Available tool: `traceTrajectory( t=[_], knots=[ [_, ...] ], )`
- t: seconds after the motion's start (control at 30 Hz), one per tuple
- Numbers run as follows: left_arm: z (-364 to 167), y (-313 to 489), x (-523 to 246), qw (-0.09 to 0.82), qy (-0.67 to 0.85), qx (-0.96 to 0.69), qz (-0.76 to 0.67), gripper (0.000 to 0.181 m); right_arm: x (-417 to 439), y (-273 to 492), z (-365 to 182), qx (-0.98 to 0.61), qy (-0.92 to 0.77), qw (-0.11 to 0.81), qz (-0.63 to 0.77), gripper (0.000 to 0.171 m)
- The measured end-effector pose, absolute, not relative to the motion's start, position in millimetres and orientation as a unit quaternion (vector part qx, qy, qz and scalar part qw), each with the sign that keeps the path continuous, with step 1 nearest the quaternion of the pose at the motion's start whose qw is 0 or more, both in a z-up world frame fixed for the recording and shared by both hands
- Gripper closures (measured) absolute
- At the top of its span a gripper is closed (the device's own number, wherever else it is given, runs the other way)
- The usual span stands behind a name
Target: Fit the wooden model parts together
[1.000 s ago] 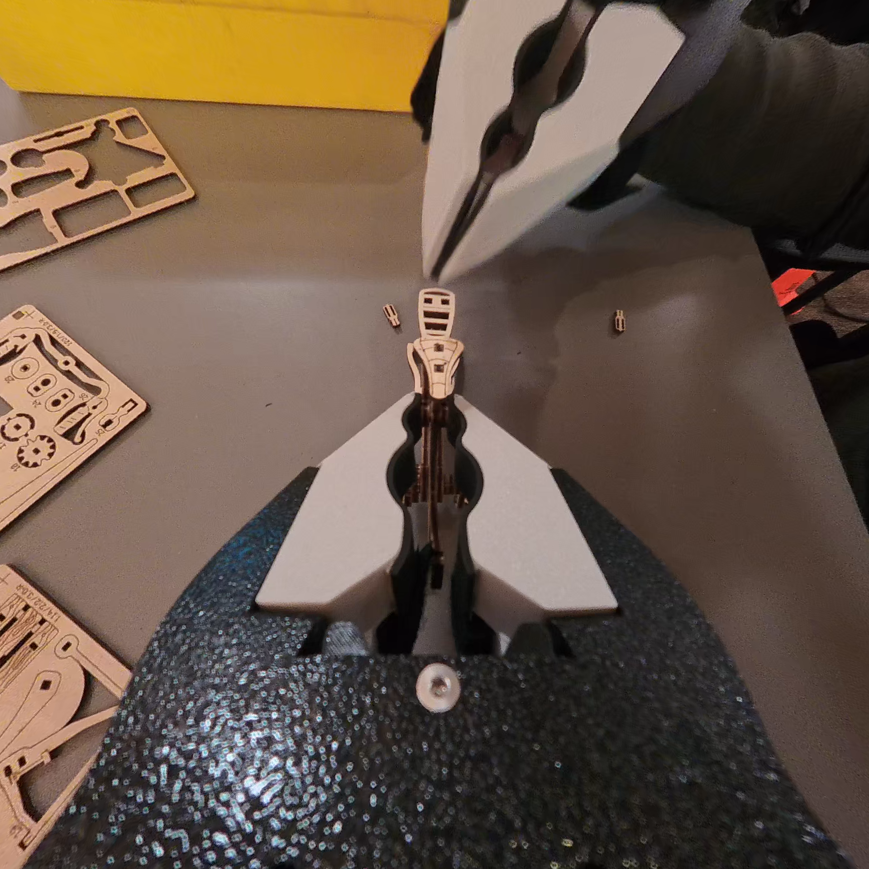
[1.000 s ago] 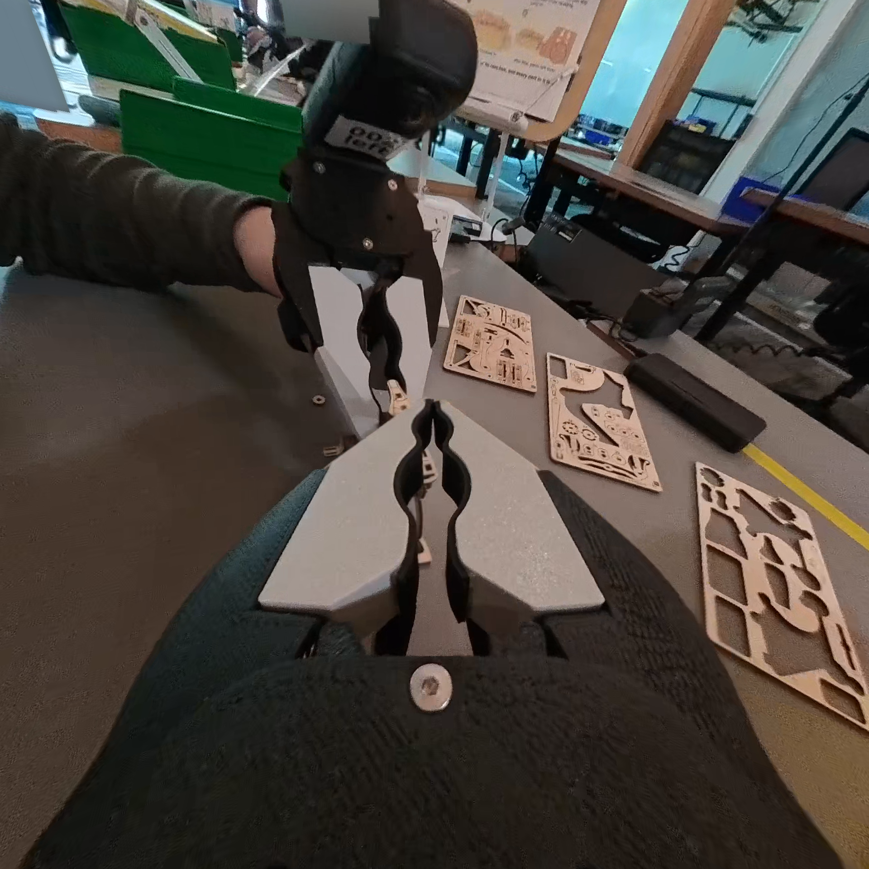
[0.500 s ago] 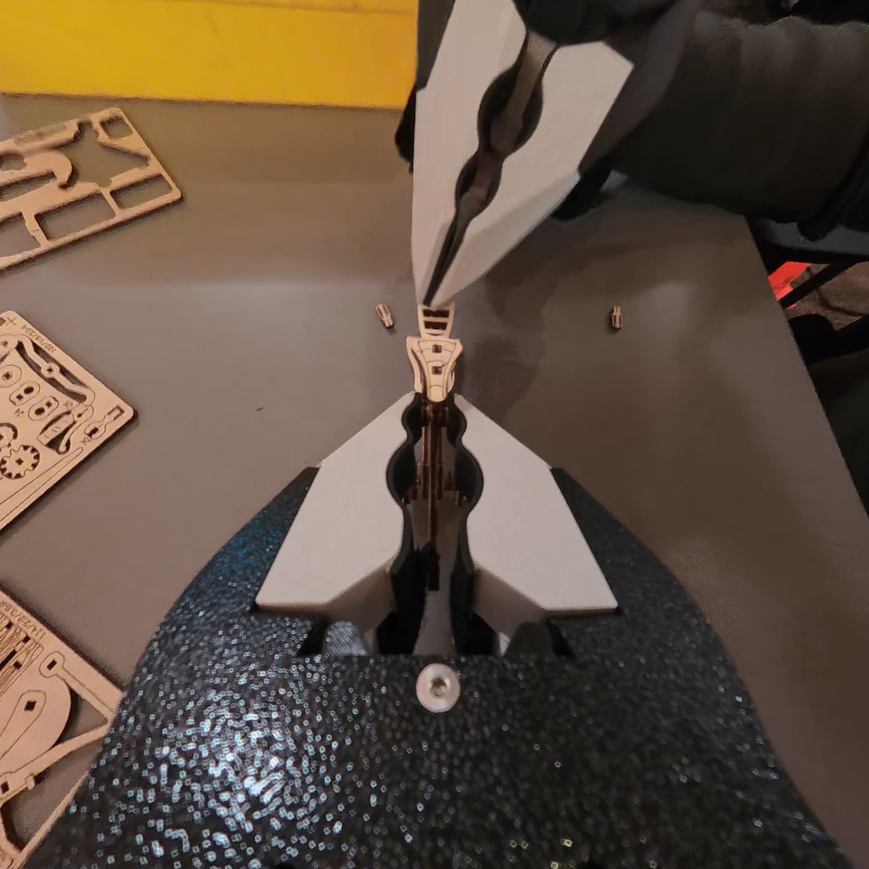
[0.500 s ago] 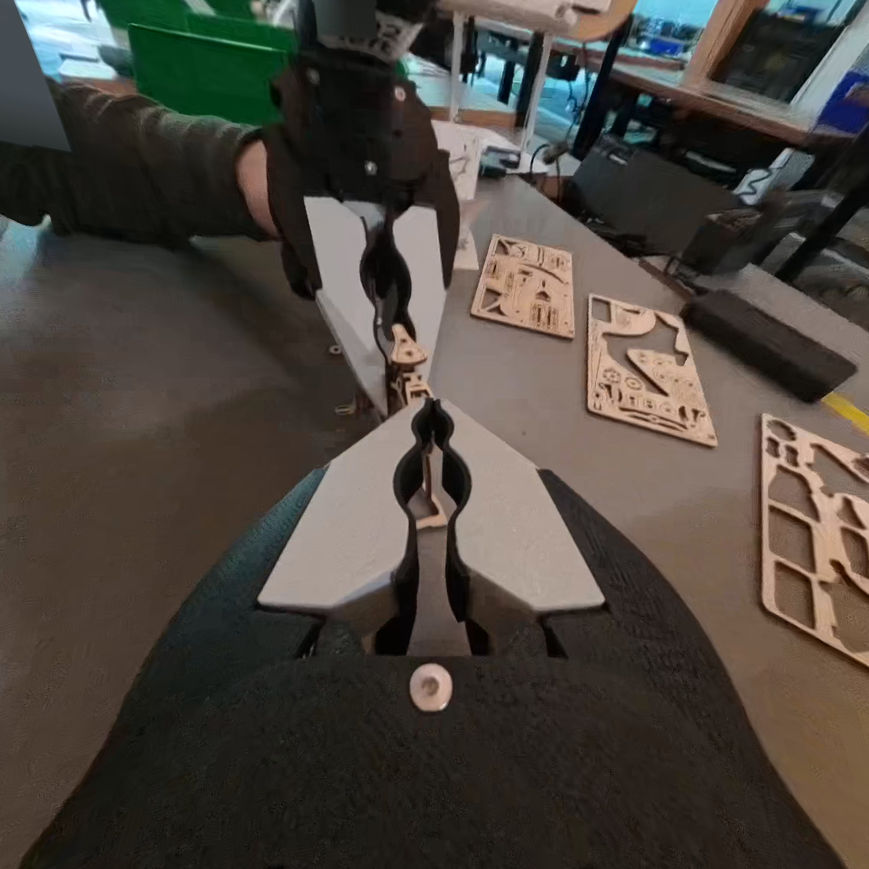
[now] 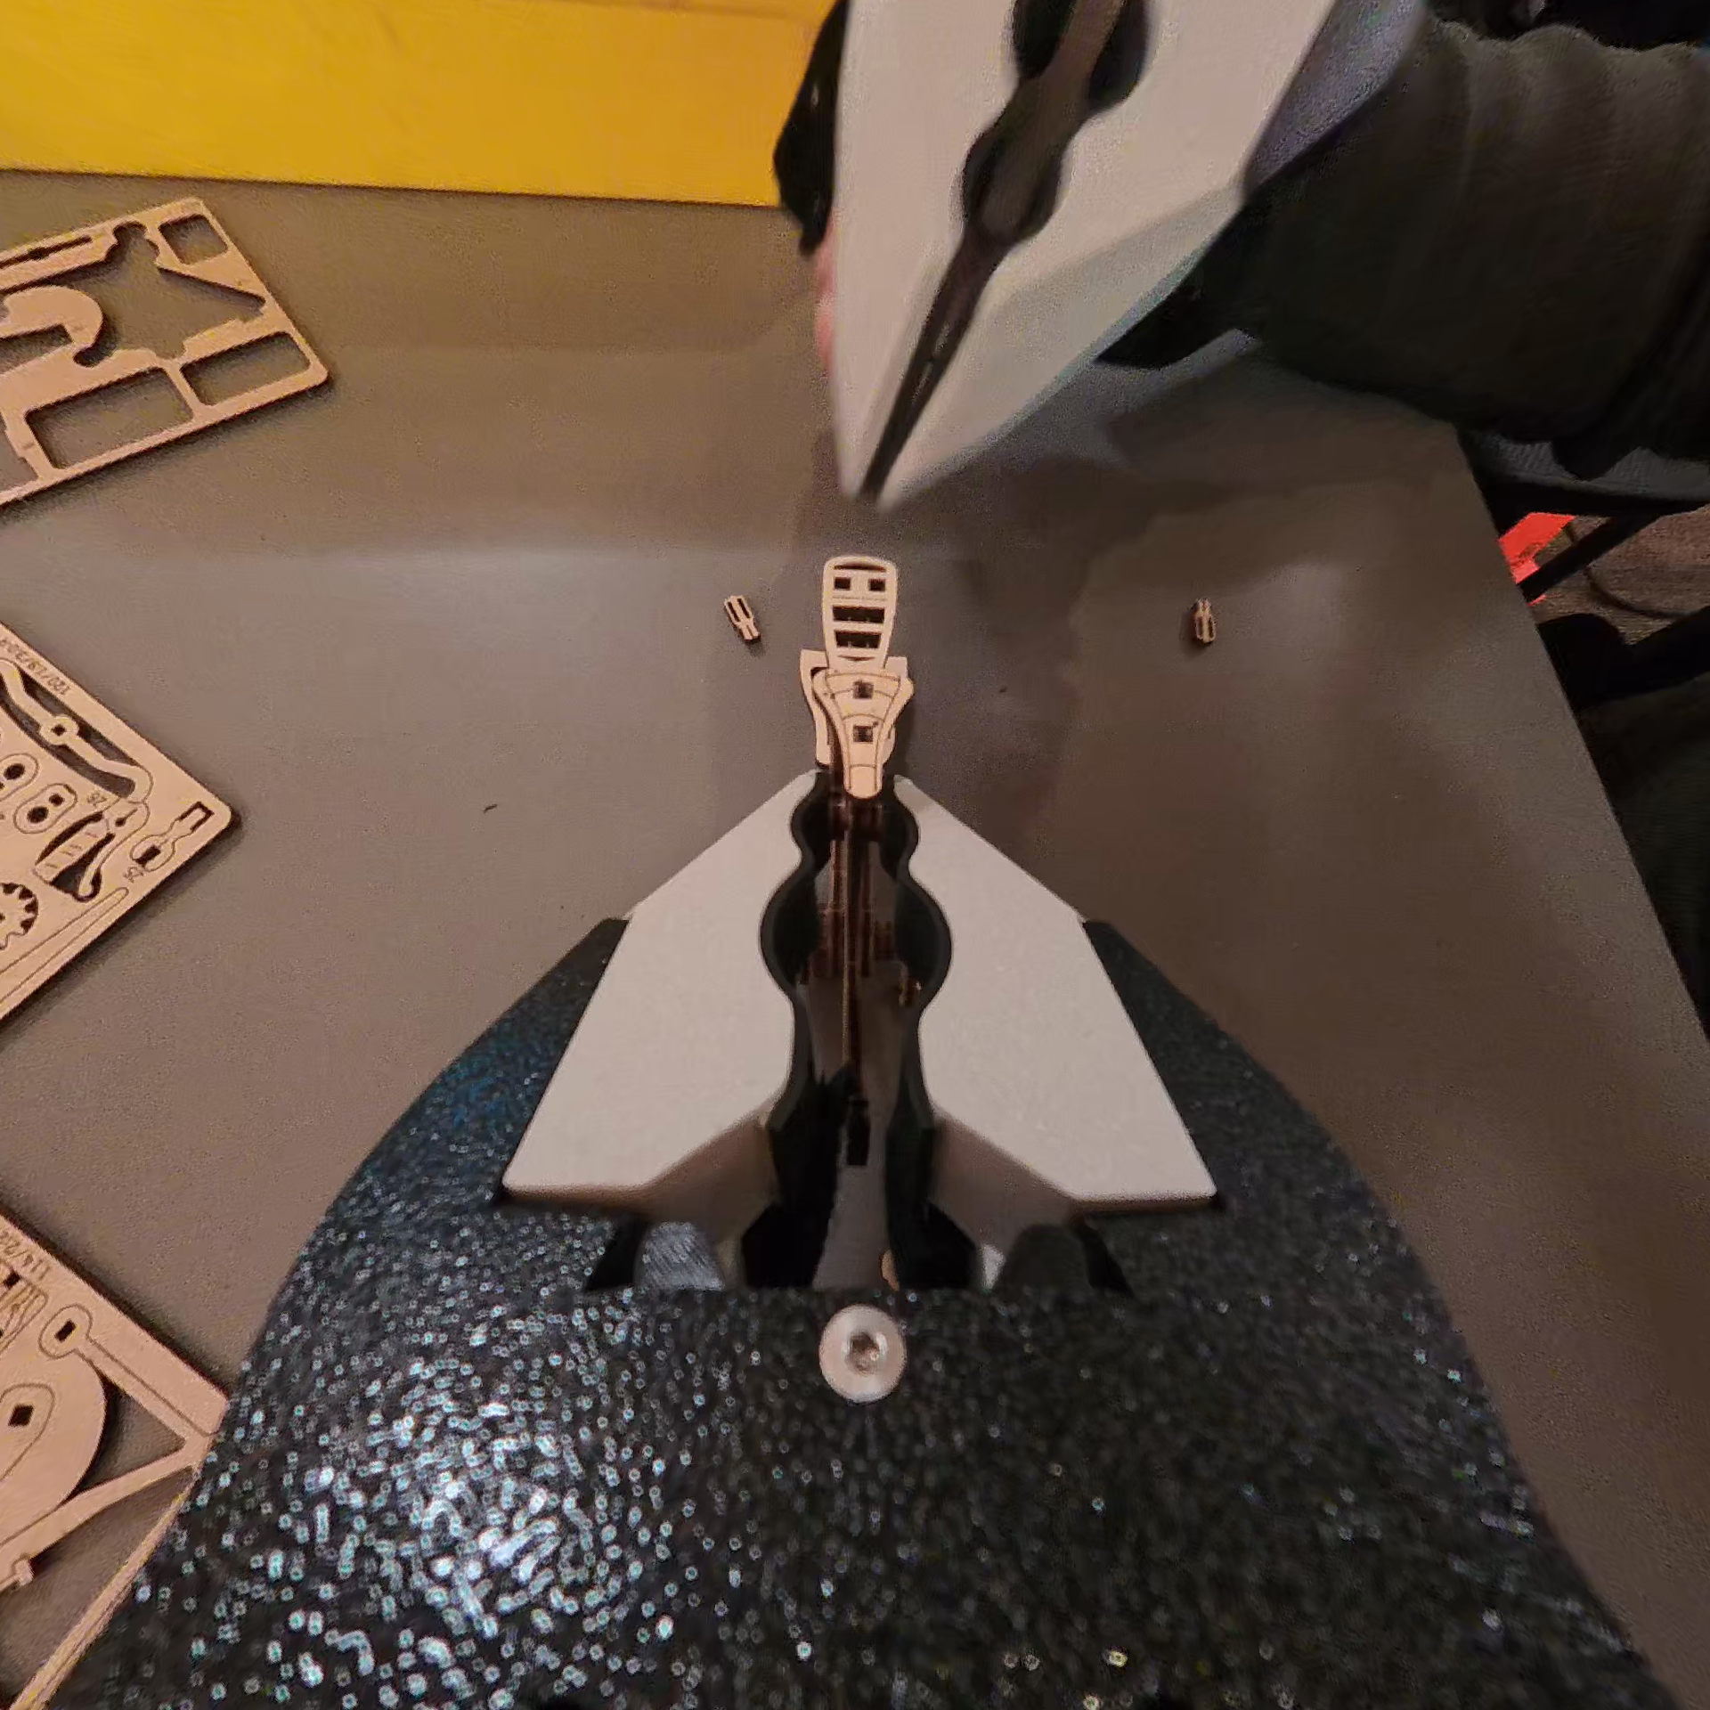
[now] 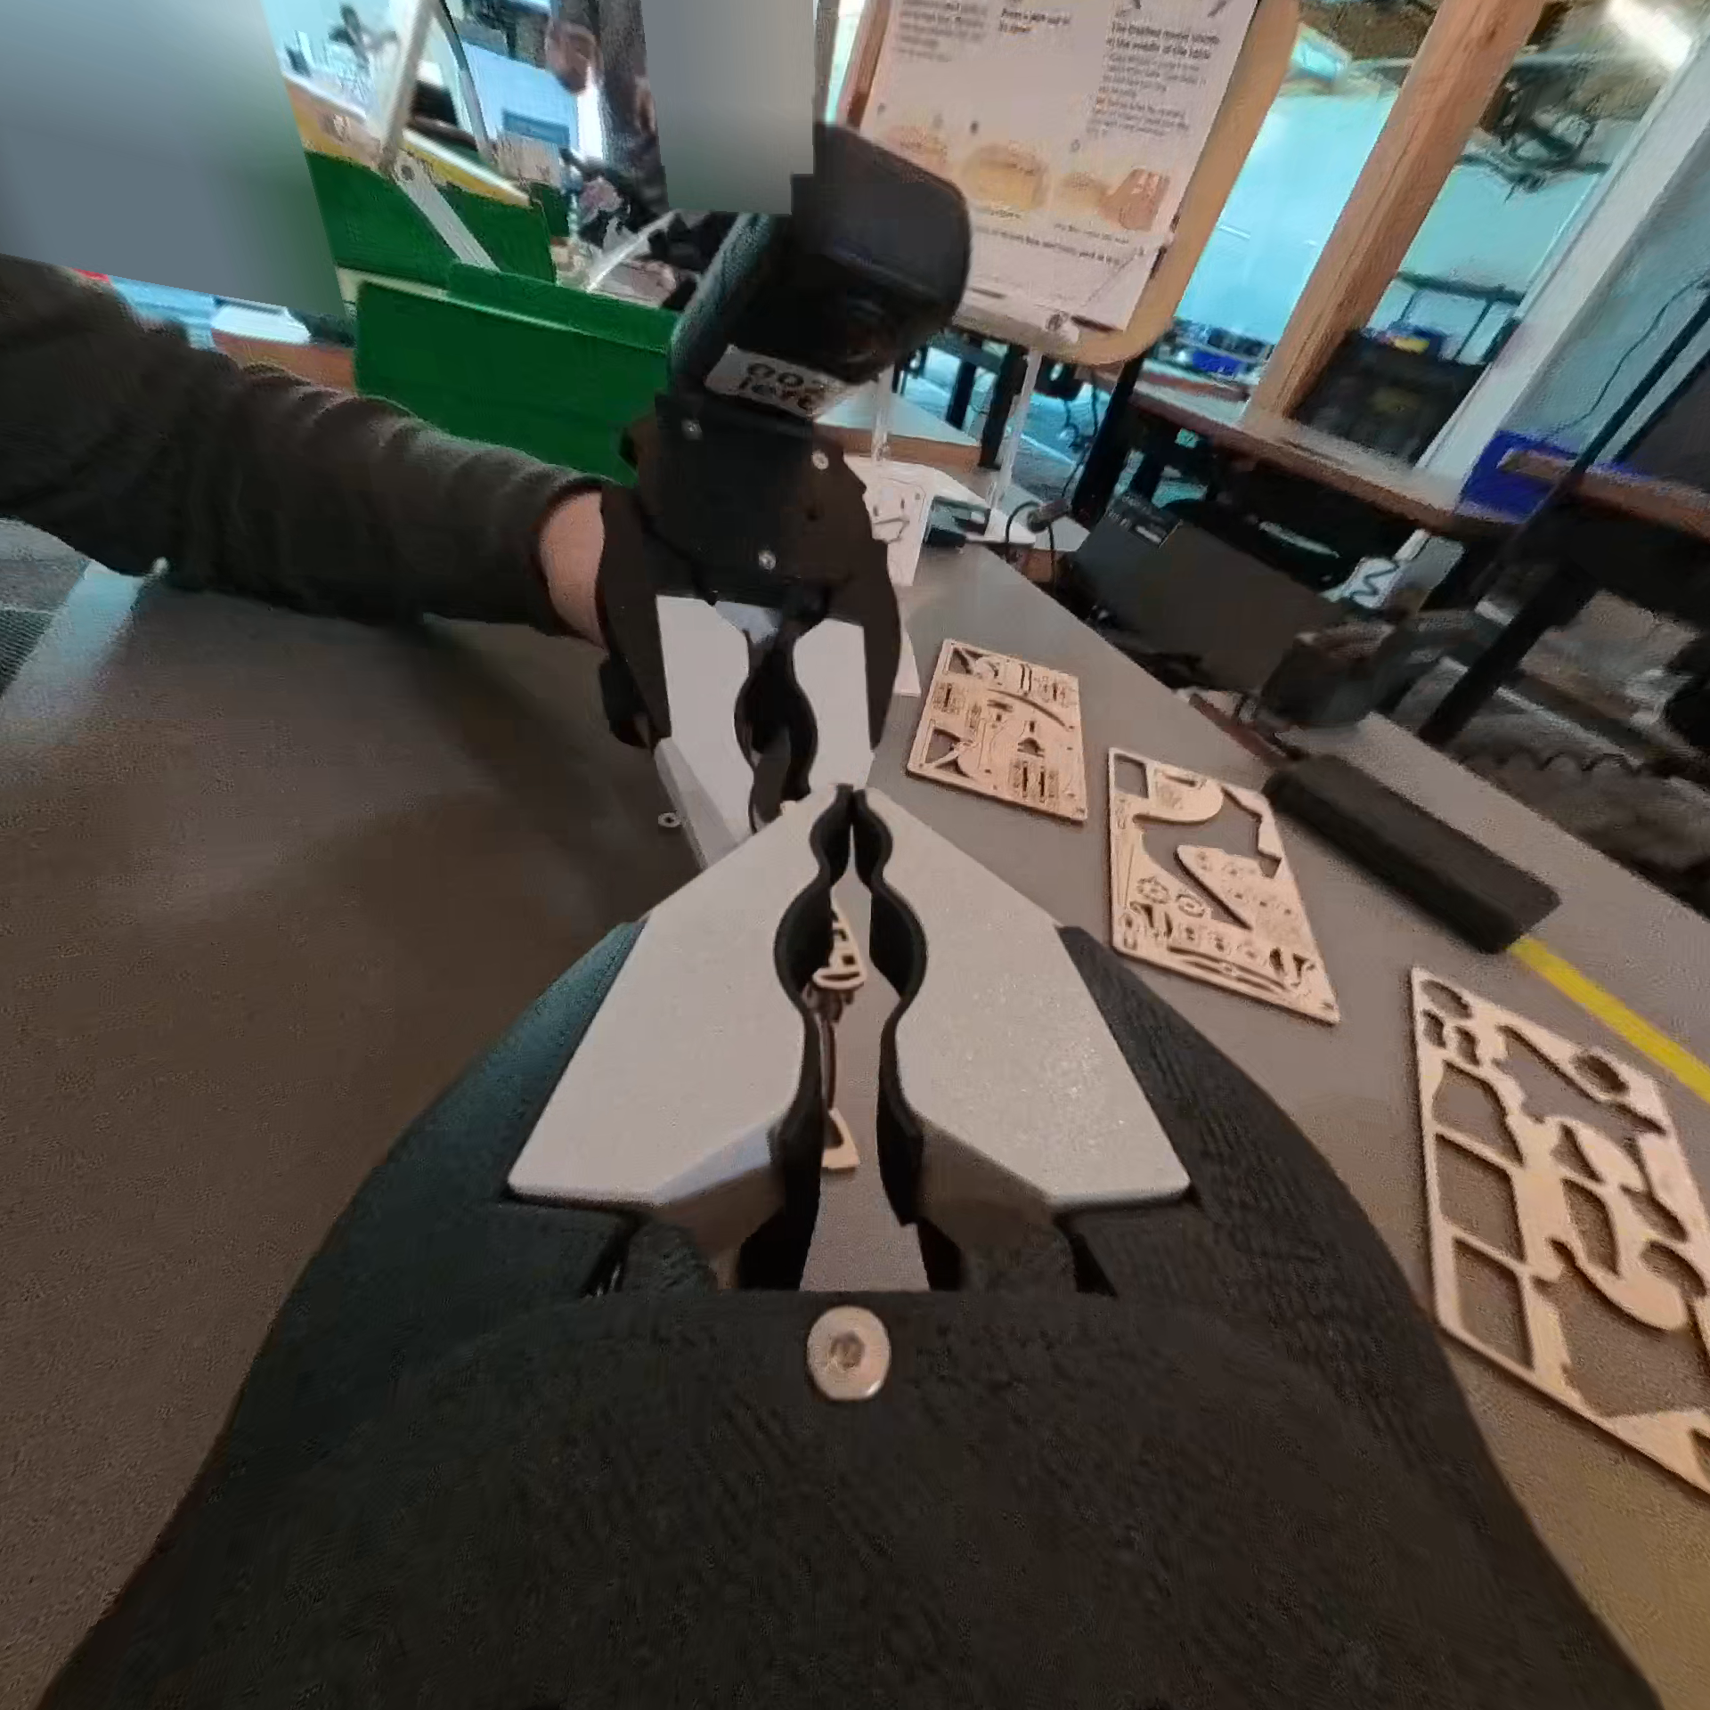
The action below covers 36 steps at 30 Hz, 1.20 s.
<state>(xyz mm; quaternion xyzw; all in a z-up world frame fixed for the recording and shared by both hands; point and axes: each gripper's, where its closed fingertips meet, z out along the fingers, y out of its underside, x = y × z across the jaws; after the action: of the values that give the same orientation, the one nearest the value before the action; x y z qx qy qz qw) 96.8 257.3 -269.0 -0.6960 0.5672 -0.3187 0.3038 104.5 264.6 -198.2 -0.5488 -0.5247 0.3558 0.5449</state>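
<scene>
In the left wrist view my left gripper (image 5: 856, 786) is shut on a slim wooden model assembly (image 5: 859, 685). The model's slotted top end sticks out past the fingertips, above the grey table (image 5: 463, 648). My right gripper (image 5: 874, 486) hangs blurred just above and beyond that end, jaws shut, with nothing visible between its tips. In the right wrist view the right gripper (image 6: 849, 803) is shut. Parts of the model (image 6: 837, 972) show through its jaw gap. The left gripper (image 6: 768, 796) stands right behind it, held by a sleeved hand. Two small loose wooden pegs (image 5: 742, 618) (image 5: 1201, 620) lie on the table.
Laser-cut wooden sheets lie at the left (image 5: 111, 352) (image 5: 83, 814) (image 5: 55, 1434), also seen in the right wrist view (image 6: 1004, 731) (image 6: 1212, 888) (image 6: 1564, 1203). A yellow box (image 5: 370, 83) stands at the back. A black block (image 6: 1406, 851) lies by a yellow floor-tape line (image 6: 1610, 1018).
Half a second ago the right gripper's tips were down on the model's top end; now they have lifted up and away. The left gripper and model have barely moved.
</scene>
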Motion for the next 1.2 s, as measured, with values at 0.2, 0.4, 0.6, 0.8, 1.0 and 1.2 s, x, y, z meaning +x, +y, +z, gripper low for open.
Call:
traceTrajectory(
  t=[0.2,0.4,0.6,0.8,1.0,1.2],
  knots=[
    [-269.3,256.4,97.1,0.303,0.568,-0.695,-0.319,0.174,101.8,265.3,-202.3,-0.56,-0.526,0.534,0.354,0.171],
    [-269.0,256.6,96.7,0.304,0.568,-0.696,-0.317,0.174,103.6,268.4,-211.4,-0.575,-0.529,0.52,0.346,0.171],
    [-268.5,254.8,97.5,0.302,0.571,-0.694,-0.319,0.174,103.0,268.3,-218.5,-0.58,-0.537,0.51,0.341,0.171],
    [-268.4,253.5,98.7,0.301,0.571,-0.693,-0.321,0.174,103.3,269.7,-224.6,-0.595,-0.535,0.491,0.345,0.171],
    [-270.7,253.0,97.8,0.295,0.574,-0.695,-0.316,0.173,106.4,271.9,-231.6,-0.603,-0.534,0.478,0.351,0.171],
    [-267.9,253.0,99.2,0.299,0.569,-0.693,-0.327,0.174,106.7,269.4,-233.9,-0.603,-0.539,0.47,0.353,0.17]
  ],
)
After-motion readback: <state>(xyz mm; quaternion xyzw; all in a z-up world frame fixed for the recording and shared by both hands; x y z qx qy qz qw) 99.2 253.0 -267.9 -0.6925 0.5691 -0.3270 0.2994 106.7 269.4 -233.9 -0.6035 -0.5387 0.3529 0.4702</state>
